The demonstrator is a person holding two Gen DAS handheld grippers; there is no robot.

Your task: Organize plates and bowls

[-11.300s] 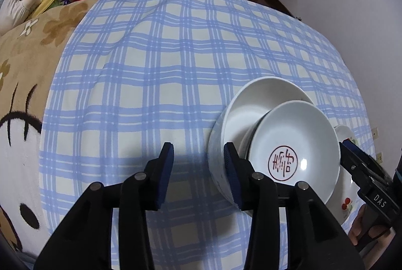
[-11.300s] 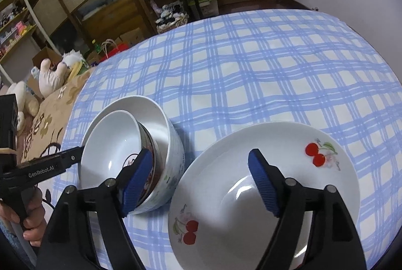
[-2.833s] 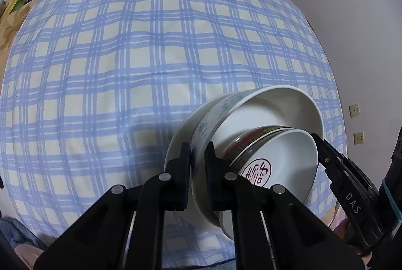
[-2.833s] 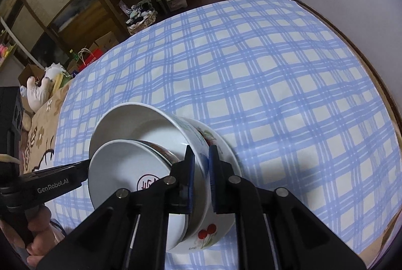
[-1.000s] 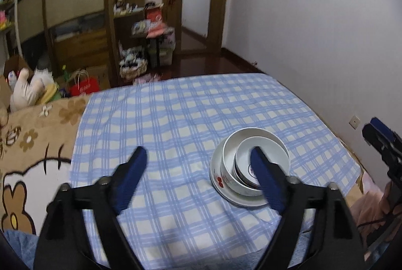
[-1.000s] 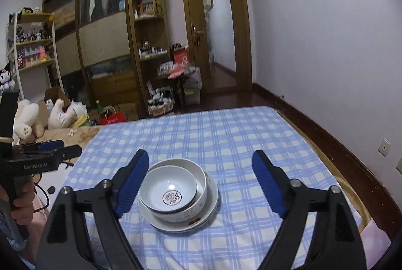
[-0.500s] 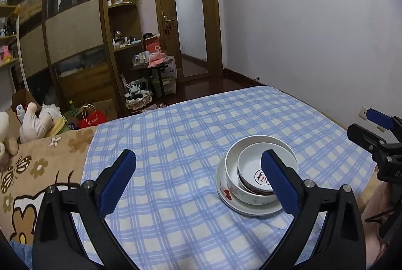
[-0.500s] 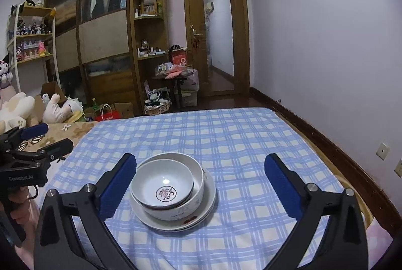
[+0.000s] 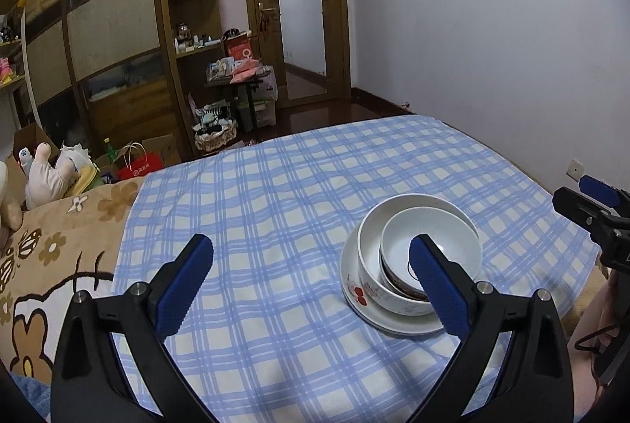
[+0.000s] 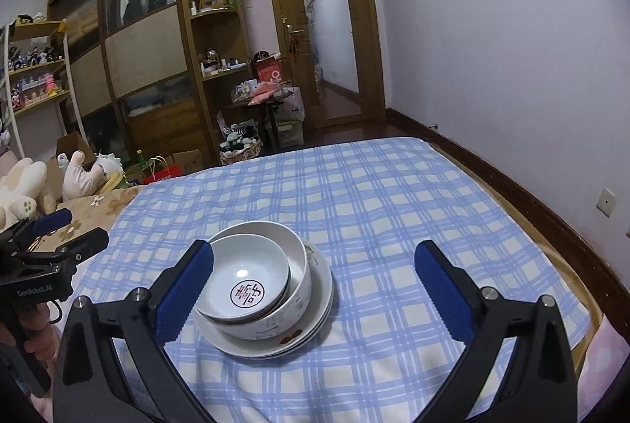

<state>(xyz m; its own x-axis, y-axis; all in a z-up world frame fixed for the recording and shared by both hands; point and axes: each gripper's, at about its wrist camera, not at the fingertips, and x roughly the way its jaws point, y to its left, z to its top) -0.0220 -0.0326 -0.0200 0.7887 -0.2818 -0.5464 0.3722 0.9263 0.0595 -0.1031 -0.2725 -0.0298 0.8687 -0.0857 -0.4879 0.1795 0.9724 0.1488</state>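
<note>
In the right wrist view, the right hand-held gripper [image 10: 313, 283] stands spread wide and holds nothing. Just beyond its left pad, at lower centre-left of the frame, the small bowl [image 10: 246, 279] sits inside the large bowl [image 10: 291, 289] on the cherry plate [image 10: 321, 299], all on the checked bed cover [image 10: 393, 210]. In the left wrist view, the left hand-held gripper [image 9: 311, 275] is also spread and empty; the stack lies behind its right pad, at centre-right. Neither looks clearly nearer. The stacking seems finished.

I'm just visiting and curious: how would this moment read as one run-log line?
stack: small bowl in big bowl on cherry plate | left gripper: open, empty | right gripper: open, empty | surface: checked cloth
</note>
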